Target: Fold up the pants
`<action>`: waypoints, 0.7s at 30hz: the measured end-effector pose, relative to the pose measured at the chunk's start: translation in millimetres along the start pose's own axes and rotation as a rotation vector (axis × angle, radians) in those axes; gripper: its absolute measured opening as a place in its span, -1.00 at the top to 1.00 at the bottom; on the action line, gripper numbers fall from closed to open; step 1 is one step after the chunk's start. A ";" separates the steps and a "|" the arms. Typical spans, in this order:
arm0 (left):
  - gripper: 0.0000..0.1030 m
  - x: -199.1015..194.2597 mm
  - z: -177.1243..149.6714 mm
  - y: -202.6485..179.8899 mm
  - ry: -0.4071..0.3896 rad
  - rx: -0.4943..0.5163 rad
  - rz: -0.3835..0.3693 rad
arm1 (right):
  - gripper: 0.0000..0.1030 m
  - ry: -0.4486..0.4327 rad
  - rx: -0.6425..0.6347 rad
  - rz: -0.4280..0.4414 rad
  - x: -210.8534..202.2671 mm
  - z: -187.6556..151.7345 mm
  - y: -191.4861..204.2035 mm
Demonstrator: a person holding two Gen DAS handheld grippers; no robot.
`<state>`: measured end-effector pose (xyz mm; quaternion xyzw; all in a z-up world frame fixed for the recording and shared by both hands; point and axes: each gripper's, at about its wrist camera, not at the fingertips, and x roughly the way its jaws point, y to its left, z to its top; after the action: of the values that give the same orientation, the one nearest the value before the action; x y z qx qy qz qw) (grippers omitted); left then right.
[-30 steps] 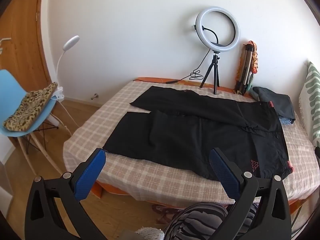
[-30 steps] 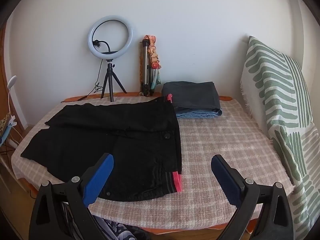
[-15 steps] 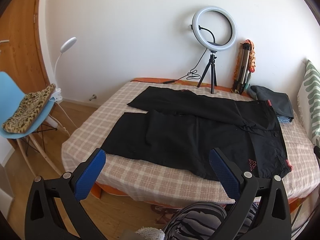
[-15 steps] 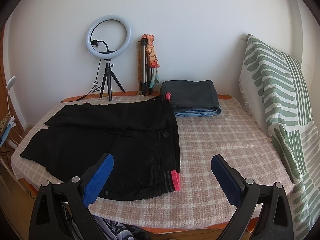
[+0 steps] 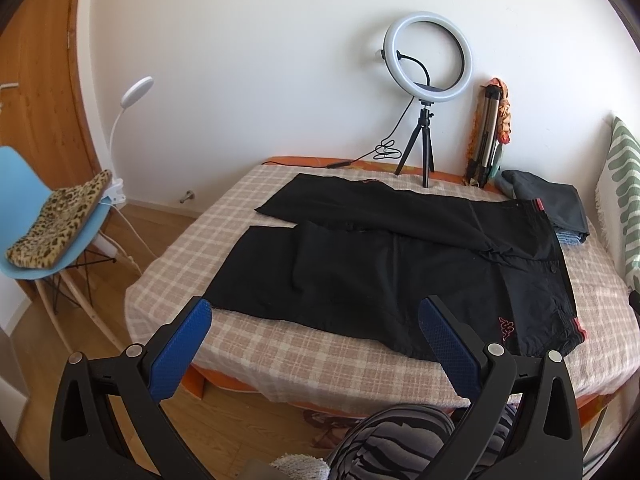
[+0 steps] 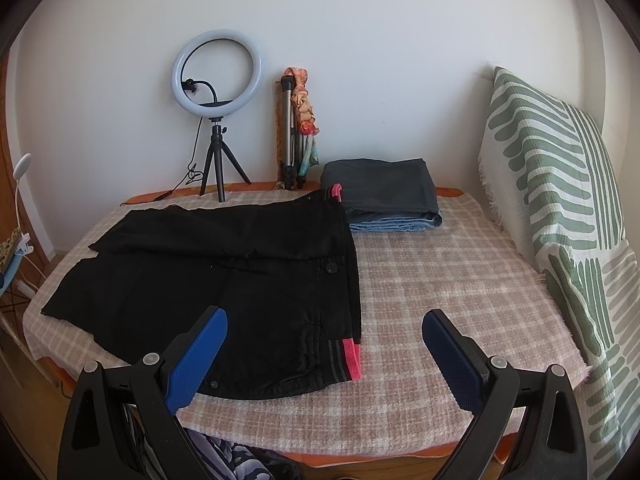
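Left wrist view: left hand-held gripper (image 5: pixel 315 324) held off the near edge of the bed (image 5: pixel 320 364), blue pads wide apart, nothing between them.
Right wrist view: right hand-held gripper (image 6: pixel 325 332) likewise spread and empty, poised above the near edge by the waistband.
Pants: black pants (image 5: pixel 400 256) lie flat on the checked bed cover, unfolded — waistband with pink trim (image 6: pixel 351 356) toward the pillow side, both legs running toward the foot end, the far leg angled away from the near one.
Near hem: left corner of the near leg (image 5: pixel 224 300) sits just beyond the left pad, close to the bed edge.
Neighbours: a stack of folded clothes (image 6: pixel 384 196) touches or nearly touches the far end of the waistband; a ring light on a tripod (image 5: pixel 426 92) stands behind the far leg; striped pillow (image 6: pixel 560 216) well apart to the right.
Stage: judged as the very start, no fold made yet.
Risk, uneven grip: one end of the fabric pinched and not the other would skew the fold, since the legs already splay.
Risk, thin pinch: only the top layer caught at the waistband would let the back layer drag and bunch.
Risk, far reach: a wide sweep of the far leg could knock the tripod — or disturb the folded stack.
Risk, edge: slippery fabric near the bed edge may slide off toward the floor.
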<state>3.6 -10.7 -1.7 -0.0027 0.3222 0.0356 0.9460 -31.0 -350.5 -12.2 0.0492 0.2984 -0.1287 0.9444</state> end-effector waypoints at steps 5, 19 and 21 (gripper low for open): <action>-0.99 0.0 0.7 -1.5 0.002 0.006 0.003 | -0.93 0.004 0.001 -0.002 0.8 -0.2 1.1; -0.99 1.1 0.2 -0.1 0.002 0.007 0.003 | -0.93 0.008 0.002 -0.001 2.3 -0.7 0.9; -0.99 1.7 -0.4 0.7 0.003 0.006 0.003 | -0.93 0.009 0.002 -0.001 2.8 -0.9 1.1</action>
<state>4.6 -9.9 -3.1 0.0005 0.3237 0.0362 0.9455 -29.1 -349.8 -14.6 0.0505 0.3025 -0.1290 0.9430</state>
